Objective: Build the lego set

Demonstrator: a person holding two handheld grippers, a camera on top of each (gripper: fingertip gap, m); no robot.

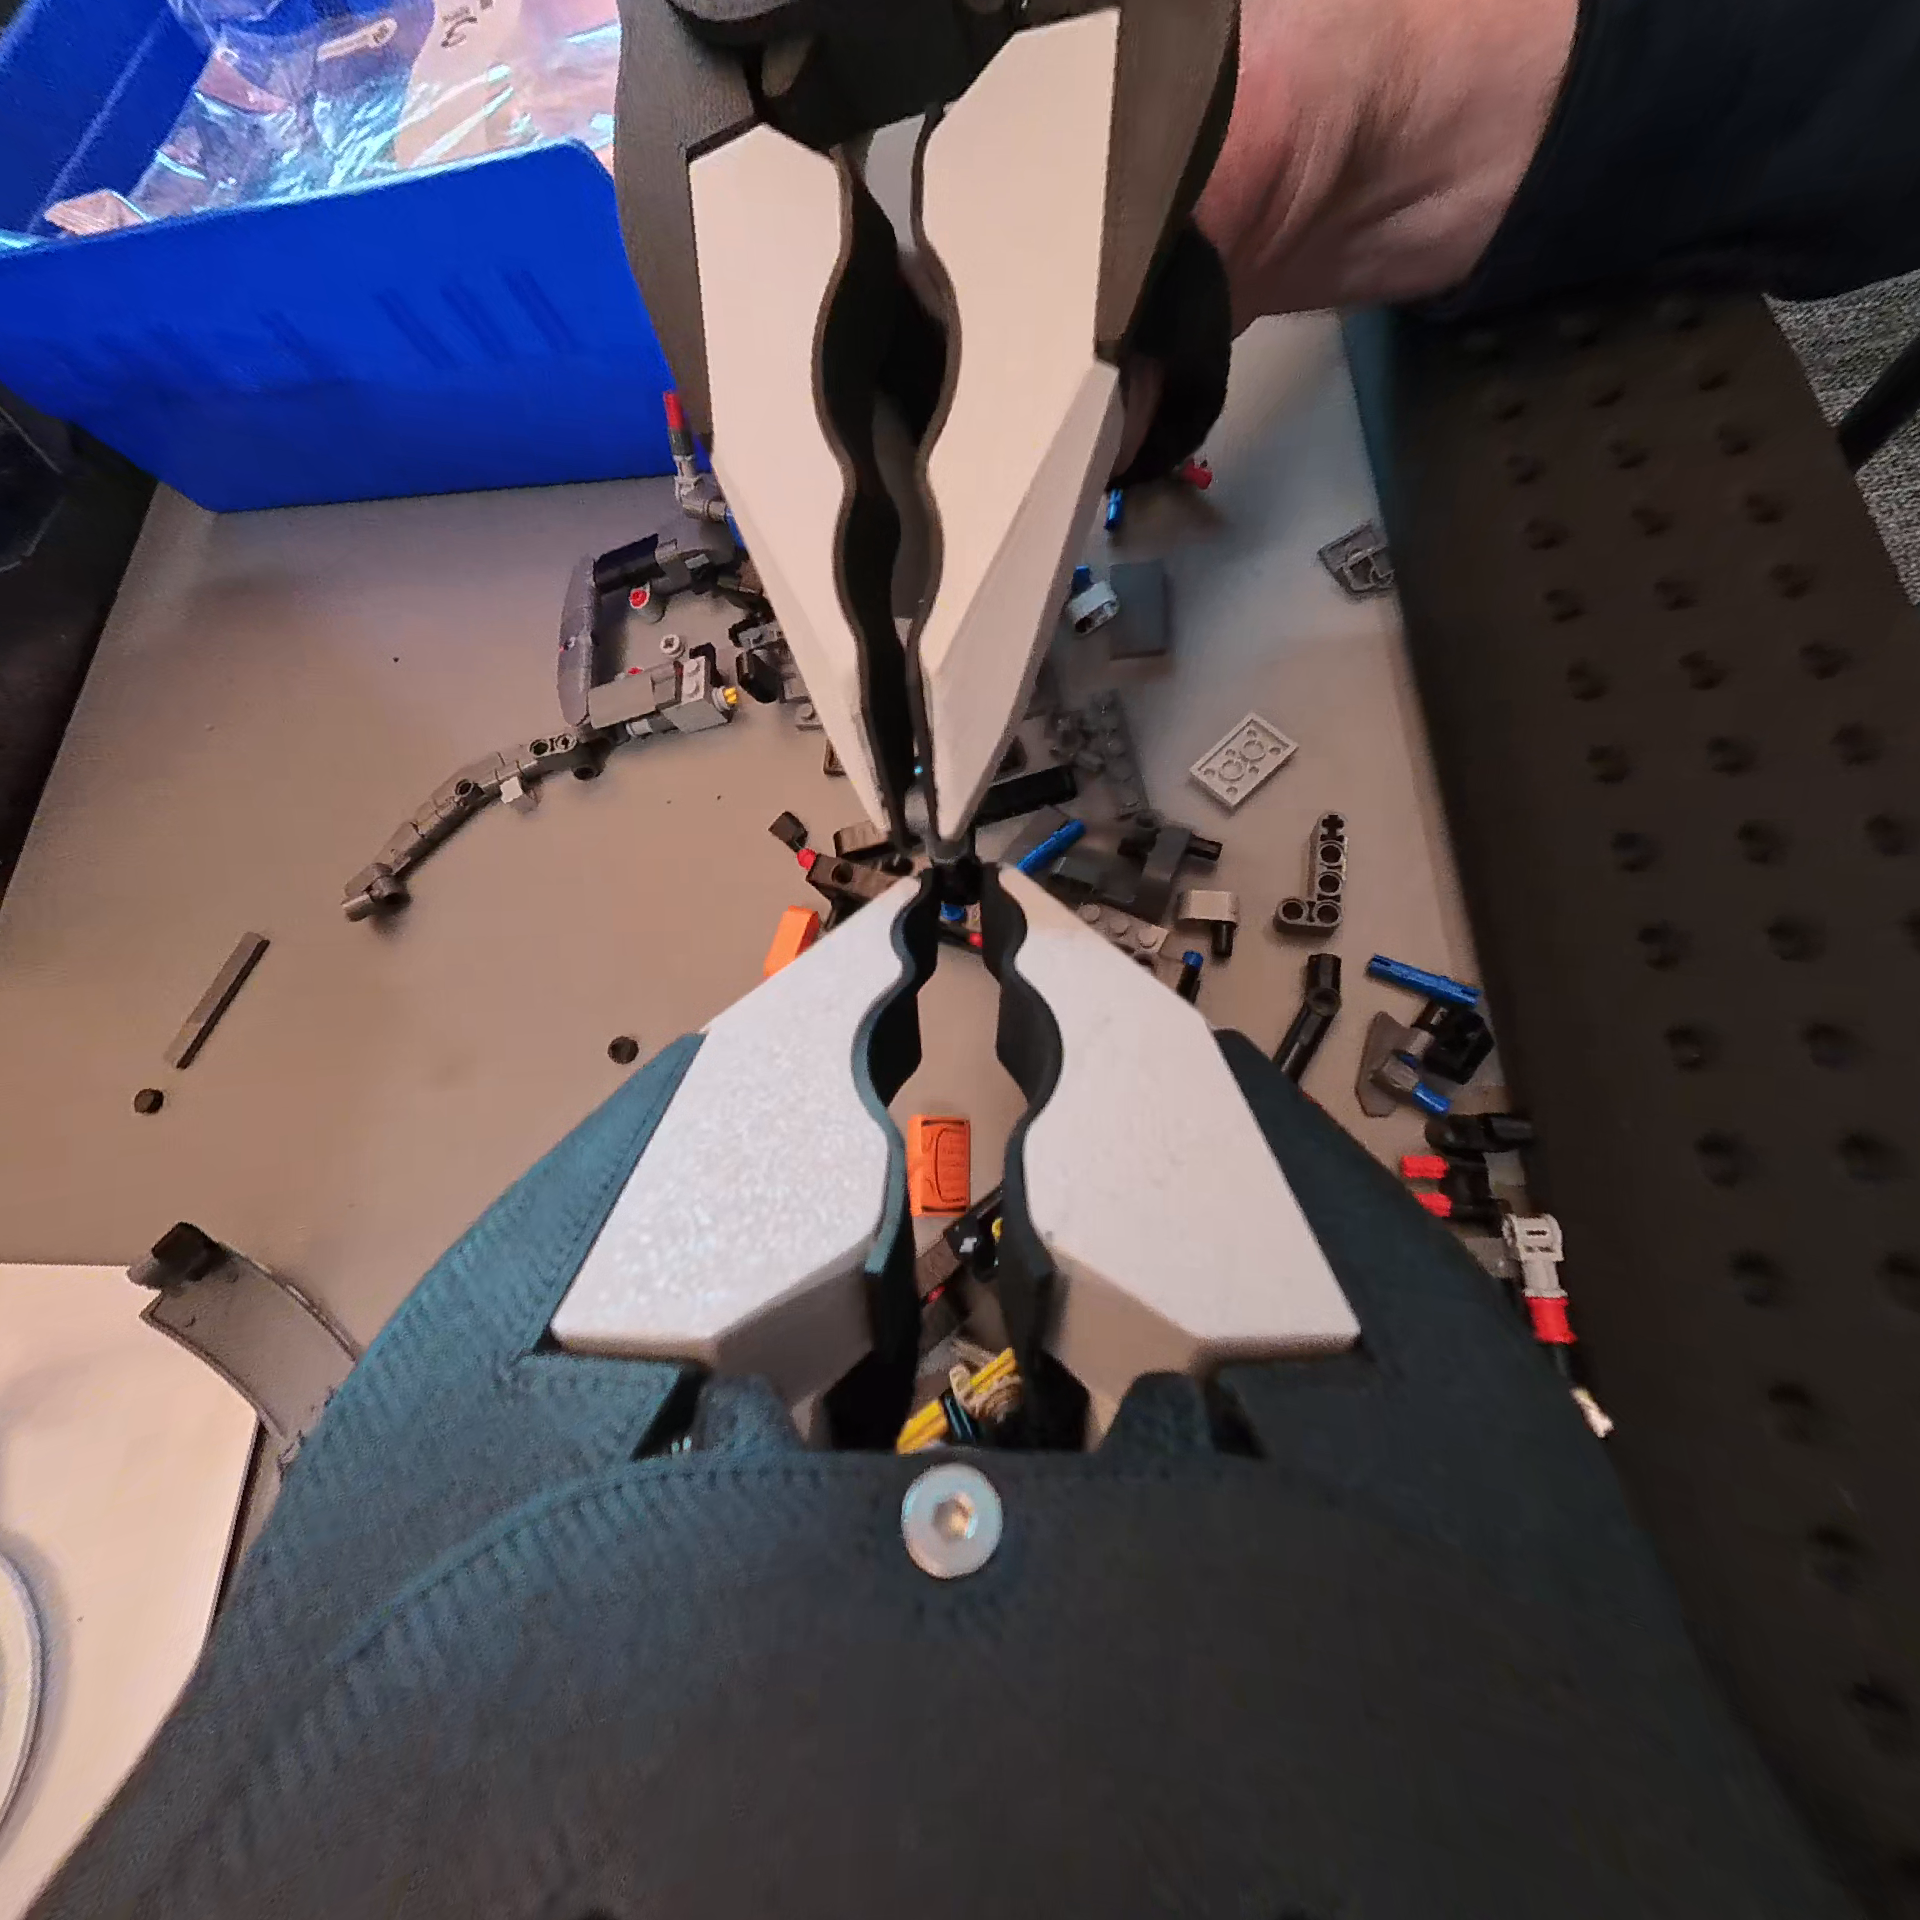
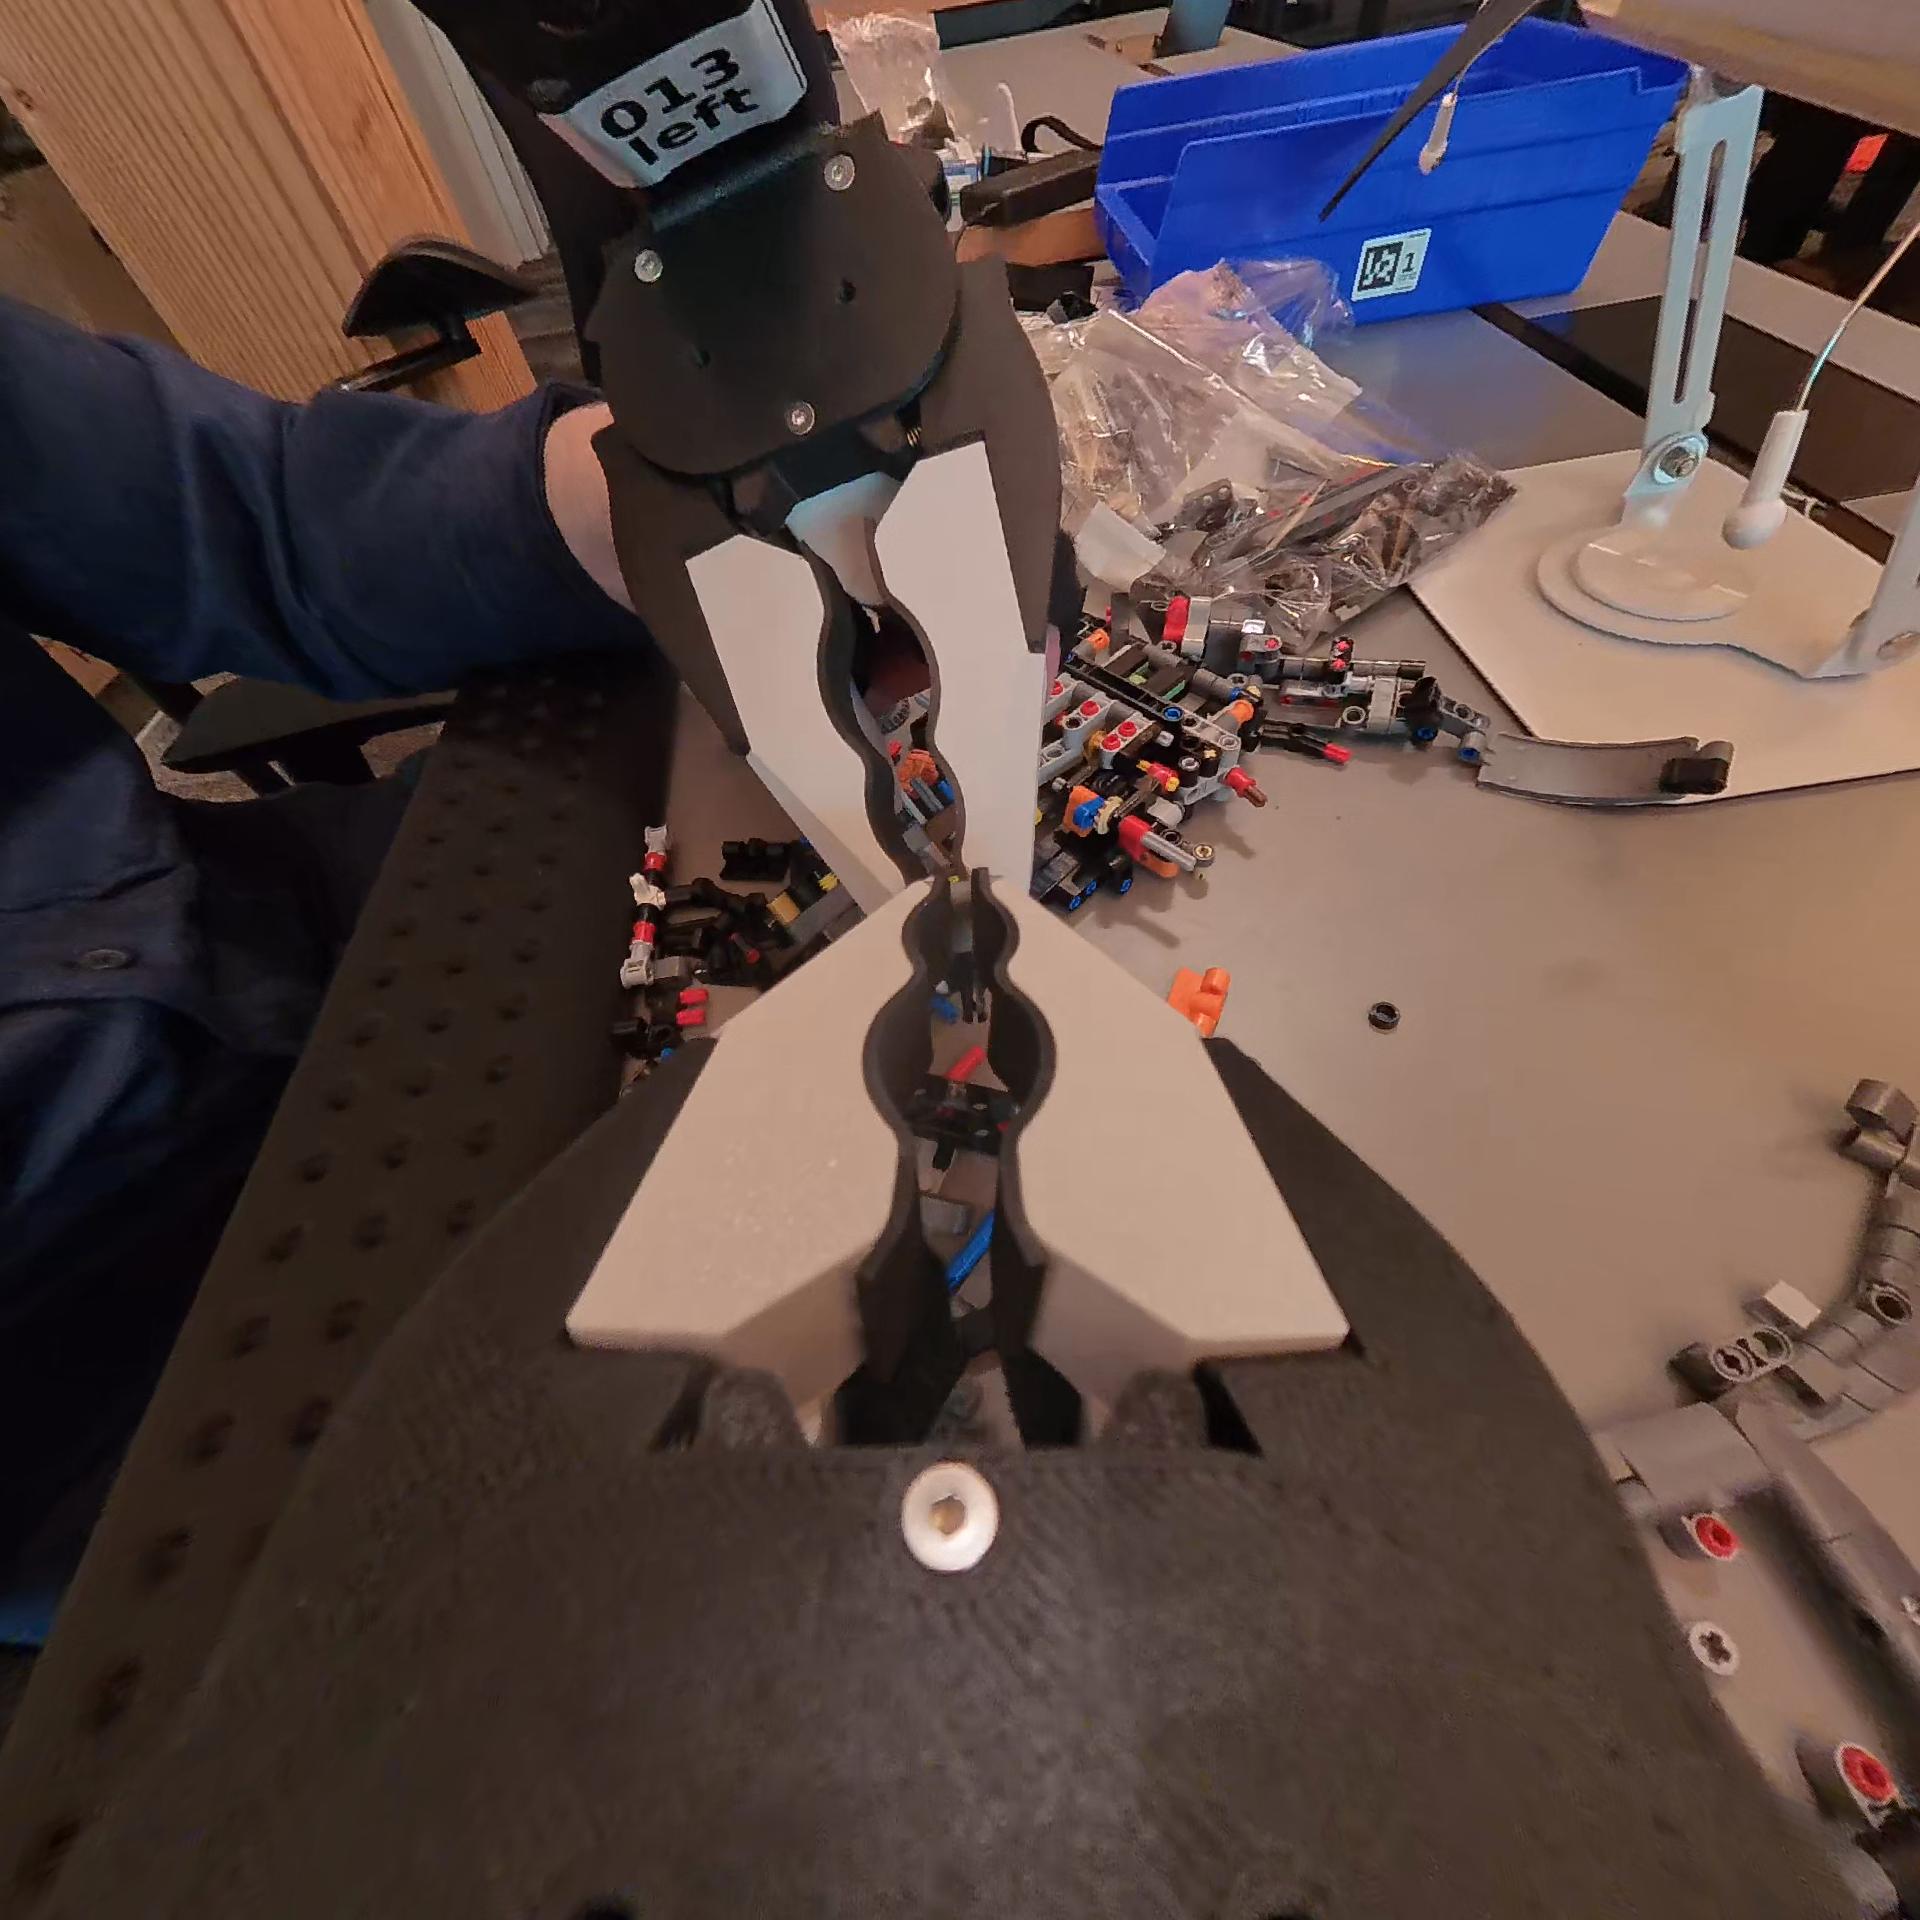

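My left gripper [image 1: 953, 883] and my right gripper [image 2: 963, 896] meet tip to tip above the grey table [image 1: 436, 1039]. Each is shut on a small dark lego piece [image 1: 952, 875], which also shows in the right wrist view [image 2: 962, 930]. I cannot tell whether it is one piece or two joined. The right gripper [image 1: 914, 831] comes down from above in the left wrist view. The left gripper [image 2: 940, 854] does the same in the right wrist view. Loose lego pieces [image 1: 1143, 862] lie beneath the tips. A grey part-built assembly [image 1: 644, 665] lies behind, and a colourful one [image 2: 1153, 748] lies on the table.
A blue bin [image 1: 343, 343] stands at the back, with plastic bags of parts [image 2: 1247, 447] near it. A black perforated board [image 1: 1662, 831] edges the table. A grey linked arm [image 1: 457, 821], an orange piece [image 2: 1200, 997], a black ring [image 2: 1382, 1016] and a white stand [image 2: 1662, 520] are about. My two grippers' fingertips are within a few centimetres of each other.
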